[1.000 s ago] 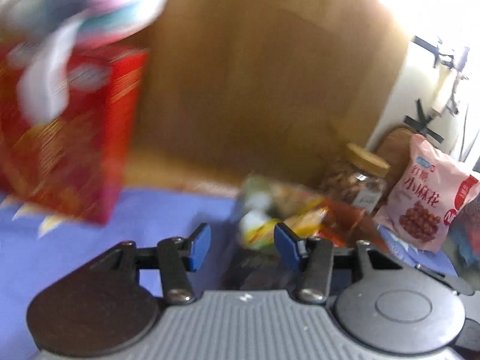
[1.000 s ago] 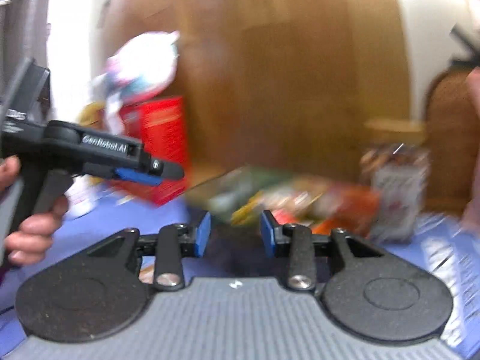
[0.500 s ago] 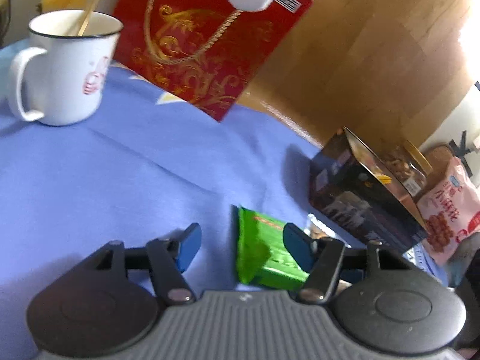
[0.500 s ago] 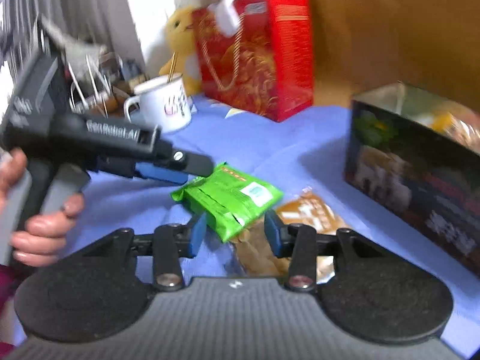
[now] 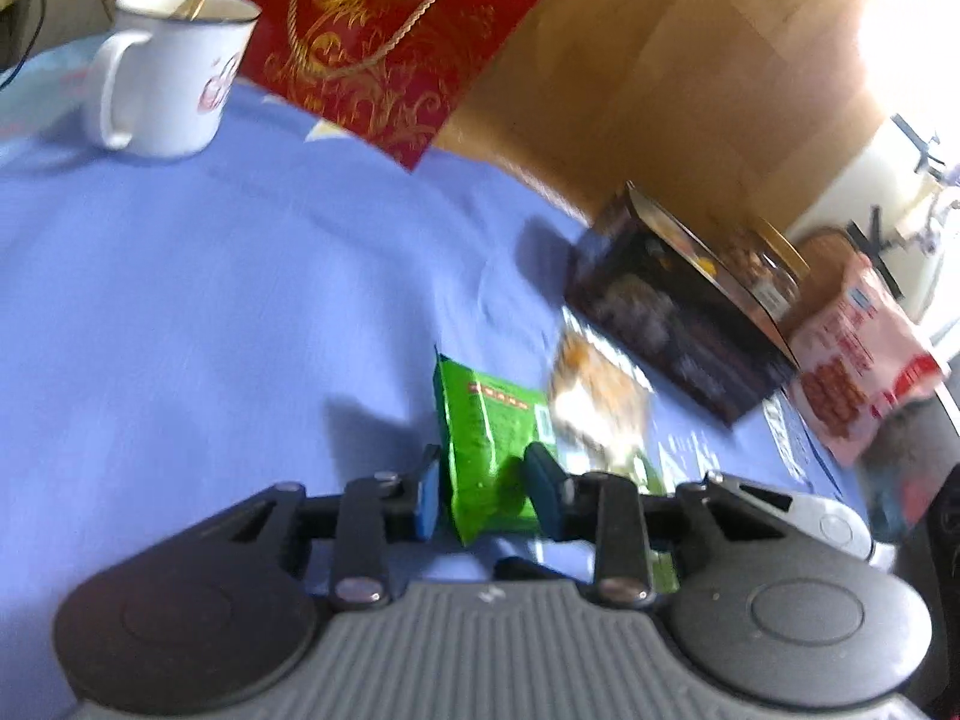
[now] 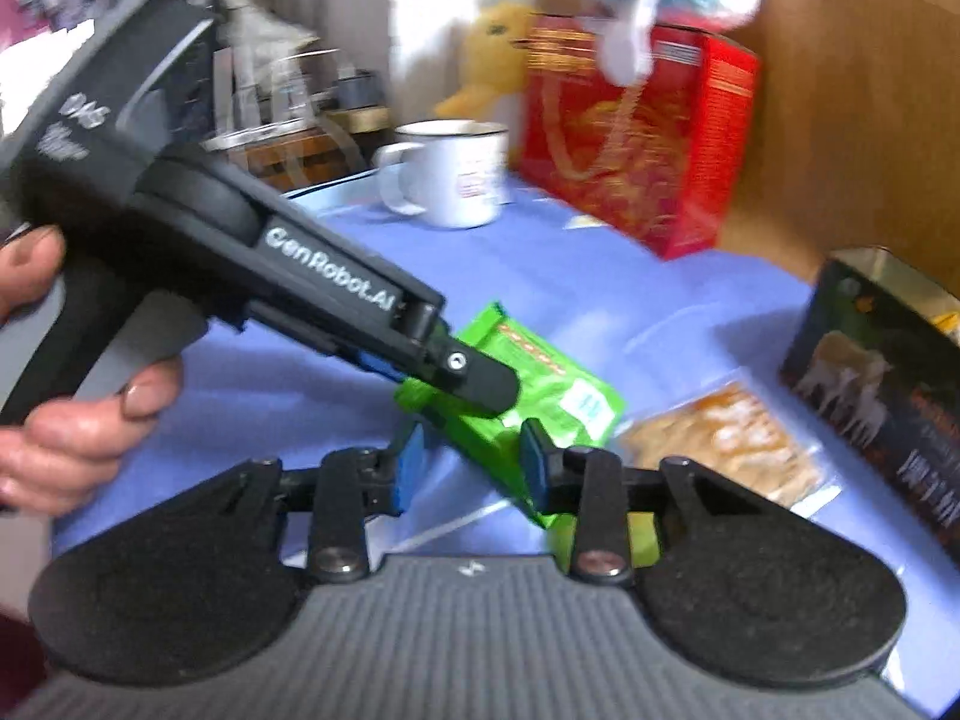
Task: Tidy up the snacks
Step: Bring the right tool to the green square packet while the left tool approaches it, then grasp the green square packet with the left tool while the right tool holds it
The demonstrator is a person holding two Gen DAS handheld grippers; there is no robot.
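A green snack packet lies on the blue tablecloth. My left gripper is closing, and its blue pads press on the packet's near end from both sides. In the right wrist view, the left gripper reaches in from the left, over the green packet. My right gripper is closing too. The packet's near corner sits between its fingers, with a gap at the left pad. A clear packet of orange snacks lies just right of the green one.
A dark open box holding snacks stands to the right, with a jar and a pink snack bag behind it. A white mug and a red gift box stand at the back left. A hand holds the left gripper.
Both grippers have swung from the box down to the green packet. The left jaws, wide around it half a second ago, have narrowed onto it. The right gripper has moved closer.
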